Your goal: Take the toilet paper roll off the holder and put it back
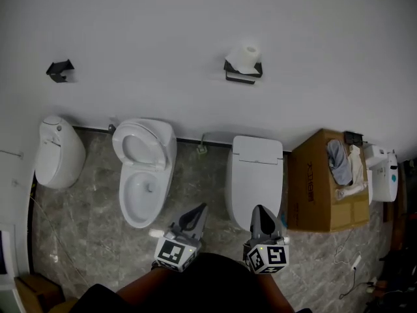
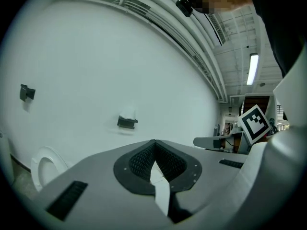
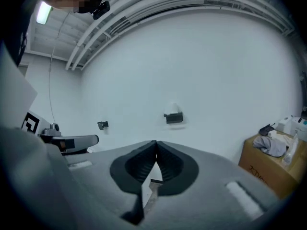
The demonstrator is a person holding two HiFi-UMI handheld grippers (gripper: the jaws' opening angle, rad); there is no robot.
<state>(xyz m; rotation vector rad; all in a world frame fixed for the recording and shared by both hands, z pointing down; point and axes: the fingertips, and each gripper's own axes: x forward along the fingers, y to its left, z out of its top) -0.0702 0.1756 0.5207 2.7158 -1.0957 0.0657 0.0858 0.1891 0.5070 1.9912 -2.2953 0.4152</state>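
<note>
A white toilet paper roll (image 1: 246, 57) stands on a black wall holder (image 1: 242, 75) high on the white wall, above the closed toilet. It shows small in the left gripper view as roll (image 2: 128, 114) on holder (image 2: 126, 123), and in the right gripper view as roll (image 3: 173, 109) on holder (image 3: 173, 118). My left gripper (image 1: 202, 207) and right gripper (image 1: 260, 208) are held low and close to my body, far from the holder. Both are shut with jaw tips touching and nothing between them.
Below the wall stand a urinal-like white fixture (image 1: 58, 152), an open toilet (image 1: 143, 168) and a closed toilet (image 1: 257, 178). A cardboard box (image 1: 326, 184) with cloths and bottles sits at right. A second black bracket (image 1: 60, 70) hangs on the wall at left.
</note>
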